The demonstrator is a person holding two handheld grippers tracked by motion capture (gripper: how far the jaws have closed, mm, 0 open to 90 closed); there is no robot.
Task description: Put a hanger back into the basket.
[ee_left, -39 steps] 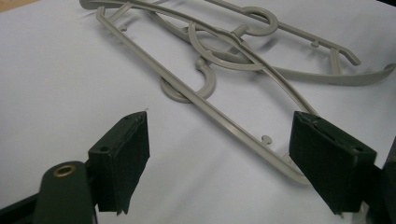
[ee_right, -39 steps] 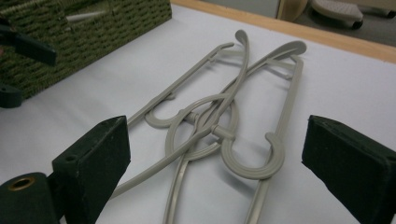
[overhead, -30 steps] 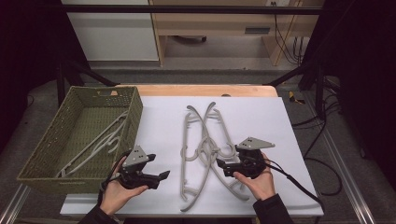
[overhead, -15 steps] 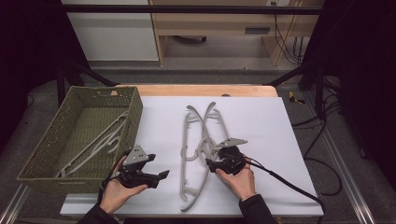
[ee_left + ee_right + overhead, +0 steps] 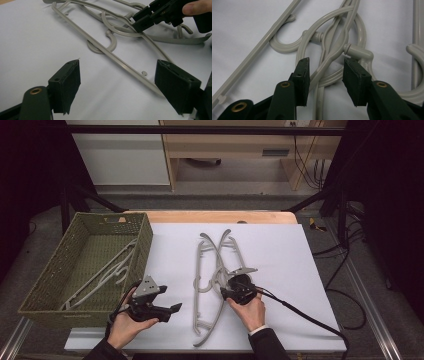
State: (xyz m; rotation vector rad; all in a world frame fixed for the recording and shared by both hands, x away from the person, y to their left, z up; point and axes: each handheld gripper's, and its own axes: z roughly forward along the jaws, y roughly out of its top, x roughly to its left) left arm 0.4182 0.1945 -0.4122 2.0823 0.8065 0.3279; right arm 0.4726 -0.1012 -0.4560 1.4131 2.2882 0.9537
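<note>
1. The white surface (image 5: 280,250) carried a tangle of grey plastic hangers (image 5: 212,285) near its middle, toward the front edge.
2. The green woven basket (image 5: 45,285) stood at the surface's left edge, with a few grey hangers (image 5: 107,272) already lying inside.
3. Since a second earlier, the right gripper (image 5: 235,292) had dropped onto the tangle. Its fingers (image 5: 303,80) had just been closing around the crossed hanger arms and hook ring, with gaps left either side; a lift toward the basket looked next.
4. The left gripper (image 5: 167,310) waited by the front-left corner, fingers (image 5: 66,85) spread wide and empty.
</note>
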